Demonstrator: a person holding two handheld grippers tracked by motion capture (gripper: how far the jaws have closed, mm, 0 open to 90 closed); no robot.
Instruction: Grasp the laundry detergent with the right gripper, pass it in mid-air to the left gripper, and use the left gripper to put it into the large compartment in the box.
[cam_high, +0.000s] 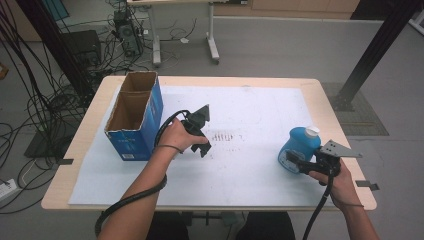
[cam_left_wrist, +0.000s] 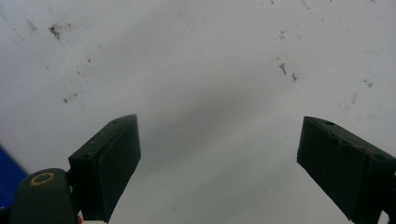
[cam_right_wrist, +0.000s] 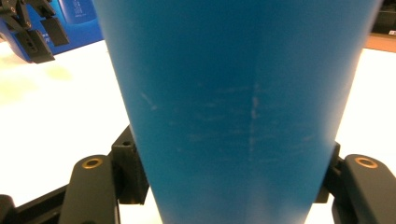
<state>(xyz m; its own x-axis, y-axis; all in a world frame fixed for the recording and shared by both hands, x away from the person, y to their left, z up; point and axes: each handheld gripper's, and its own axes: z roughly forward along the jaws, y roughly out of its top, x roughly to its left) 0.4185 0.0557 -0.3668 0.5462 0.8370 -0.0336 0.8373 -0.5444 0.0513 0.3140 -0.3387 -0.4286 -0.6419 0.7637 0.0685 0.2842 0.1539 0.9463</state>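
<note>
Blue bottle (cam_right_wrist: 243, 112) upright between right tool (cam_right_wrist: 233, 186) jaws, pinched; left tool (cam_left_wrist: 219, 168) spread, well apart.

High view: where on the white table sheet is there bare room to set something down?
The white sheet is bare between the left gripper and the blue plastic bottle with a white cap, along the far edge, and along the near edge. It is crowded at the open blue cardboard box and around the right gripper.

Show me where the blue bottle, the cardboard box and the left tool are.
blue bottle (cam_high: 298, 145): high view, on its blue body.
cardboard box (cam_high: 150, 112): high view, on its blue outer side wall.
left tool (cam_high: 202, 132): high view, midway between its two black tips.
</note>
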